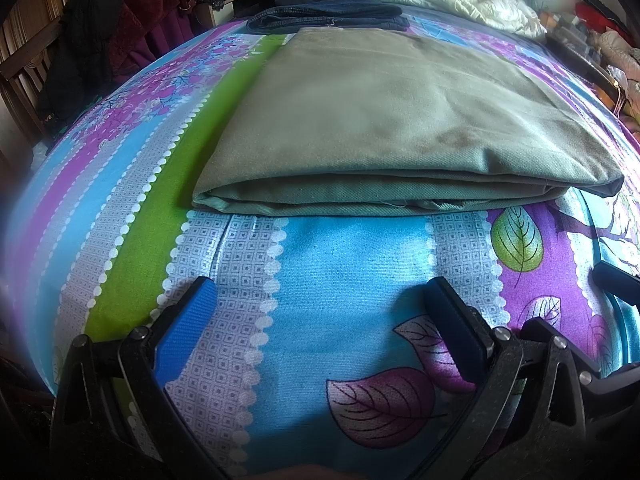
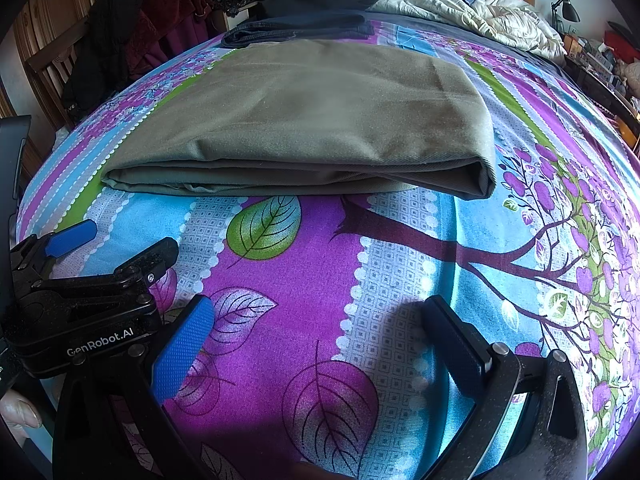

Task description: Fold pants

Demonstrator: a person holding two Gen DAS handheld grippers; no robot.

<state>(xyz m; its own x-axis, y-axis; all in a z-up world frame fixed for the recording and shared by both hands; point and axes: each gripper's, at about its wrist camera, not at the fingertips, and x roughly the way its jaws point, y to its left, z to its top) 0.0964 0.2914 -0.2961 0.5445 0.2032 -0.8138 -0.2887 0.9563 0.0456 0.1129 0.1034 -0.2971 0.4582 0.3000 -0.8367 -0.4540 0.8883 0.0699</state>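
Pants point(image 1: 384, 120) sit folded flat on the bedsheet point(image 1: 340, 272), looks basically done. Left gripper point(image 1: 320, 300) and right gripper point(image 2: 316, 320) both gape empty, so I'd just square edges gently.

The left gripper point(image 1: 320, 296) and right gripper point(image 2: 318, 314) hovered side by side just short of the folded pants point(image 1: 384, 120), jaws spread wide and empty, the left one nearer their left edge.
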